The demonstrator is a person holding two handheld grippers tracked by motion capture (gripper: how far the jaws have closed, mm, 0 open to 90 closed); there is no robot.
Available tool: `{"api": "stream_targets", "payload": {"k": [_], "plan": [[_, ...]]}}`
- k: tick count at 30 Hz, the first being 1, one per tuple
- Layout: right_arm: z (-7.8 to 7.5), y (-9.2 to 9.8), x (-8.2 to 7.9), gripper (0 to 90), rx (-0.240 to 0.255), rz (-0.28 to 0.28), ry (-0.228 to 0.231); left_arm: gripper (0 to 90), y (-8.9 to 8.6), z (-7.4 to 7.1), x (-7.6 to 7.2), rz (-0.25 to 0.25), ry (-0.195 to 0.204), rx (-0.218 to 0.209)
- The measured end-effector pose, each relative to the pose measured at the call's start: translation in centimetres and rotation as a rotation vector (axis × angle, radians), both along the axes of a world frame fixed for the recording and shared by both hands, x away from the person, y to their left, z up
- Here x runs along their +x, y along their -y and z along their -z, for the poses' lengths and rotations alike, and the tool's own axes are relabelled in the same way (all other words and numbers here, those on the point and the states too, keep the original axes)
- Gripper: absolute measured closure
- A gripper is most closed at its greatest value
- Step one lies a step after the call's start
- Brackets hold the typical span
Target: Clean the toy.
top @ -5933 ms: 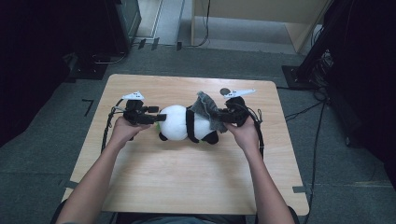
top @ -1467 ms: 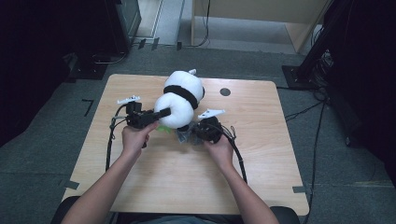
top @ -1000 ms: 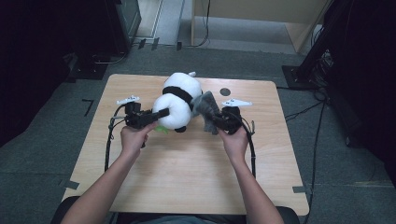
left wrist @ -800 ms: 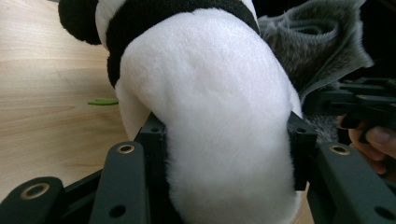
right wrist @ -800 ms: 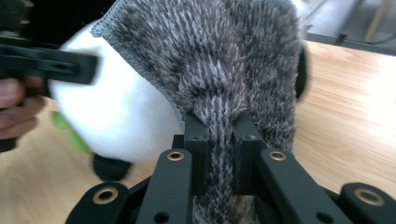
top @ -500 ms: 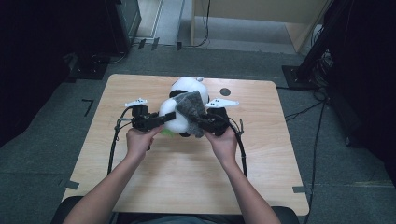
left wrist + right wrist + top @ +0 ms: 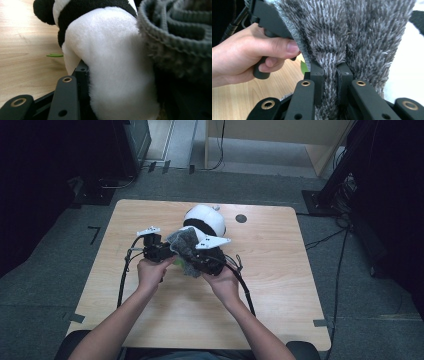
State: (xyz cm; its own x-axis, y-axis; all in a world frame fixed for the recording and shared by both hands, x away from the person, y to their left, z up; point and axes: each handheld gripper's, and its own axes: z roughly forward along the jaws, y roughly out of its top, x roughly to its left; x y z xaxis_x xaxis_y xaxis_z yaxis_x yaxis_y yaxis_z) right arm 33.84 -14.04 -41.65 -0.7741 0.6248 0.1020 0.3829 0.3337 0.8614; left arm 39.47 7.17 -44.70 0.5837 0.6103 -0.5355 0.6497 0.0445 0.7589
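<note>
A person seated at a wooden counter (image 7: 280, 285) is working a grey knitted cloth (image 7: 184, 244) over a stuffed panda toy (image 7: 205, 220), which is lying near the middle of the counter toward its far edge, its white body and black band showing just beyond the two hands. The left gripper (image 7: 167, 251) is clamping the toy's white plush (image 7: 112, 75) between its jaws, the soft body bulging around the one black finger in sight in the left gripper view. The right gripper (image 7: 332, 72) is pinching a fold of the fuzzy grey cloth (image 7: 342, 35) tightly, its jaws clenched nearly together with the fabric bunched between them, and the cloth's ribbed opening (image 7: 175, 32) is sitting right against the toy's side. A small green scrap (image 7: 54, 55) is lying on the wood beside the toy. Judged from this position, the step in hand is drawing the cloth's mouth over the toy; doing it well likely means keeping the left grip steady as an anchor, holding the opening spread rather than bunched, and pulling along the toy's length so the knit slides instead of snagging on the plush.
</note>
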Motion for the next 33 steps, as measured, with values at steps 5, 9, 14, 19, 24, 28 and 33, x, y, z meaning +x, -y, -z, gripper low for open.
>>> {"api": "stream_targets", "payload": {"k": [5,9,14,19,24,28,33], "plan": [[0.8,-0.6,-0.3,81.1,0.003,-0.033,0.004,49.1,-0.4,-0.2,0.1,-0.015,0.005,-0.008],[1.5,-1.1,-0.4,81.2,-0.024,-0.051,0.018,49.1,-0.7,-0.3,0.2,-0.028,-0.014,-0.031],[2.7,-1.9,-0.5,81.3,-0.079,-0.084,-0.015,49.0,-1.2,-0.6,0.4,-0.031,-0.026,-0.086],[5.3,-2.2,0.1,81.2,-0.092,-0.058,-0.067,48.7,-1.0,-1.7,-0.2,-0.001,0.019,-0.093],[5.7,-0.9,0.8,81.2,-0.06,-0.032,-0.056,48.8,-1.1,-1.4,0.0,0.006,0.009,-0.096],[6.1,-0.2,1.4,81.2,-0.068,-0.026,-0.081,49.0,-1.3,-1.2,0.2,0.006,-0.002,-0.081],[6.4,0.8,2.0,81.1,-0.094,0.003,-0.09,49.0,-1.7,-1.1,0.4,0.005,-0.02,-0.096]]}}
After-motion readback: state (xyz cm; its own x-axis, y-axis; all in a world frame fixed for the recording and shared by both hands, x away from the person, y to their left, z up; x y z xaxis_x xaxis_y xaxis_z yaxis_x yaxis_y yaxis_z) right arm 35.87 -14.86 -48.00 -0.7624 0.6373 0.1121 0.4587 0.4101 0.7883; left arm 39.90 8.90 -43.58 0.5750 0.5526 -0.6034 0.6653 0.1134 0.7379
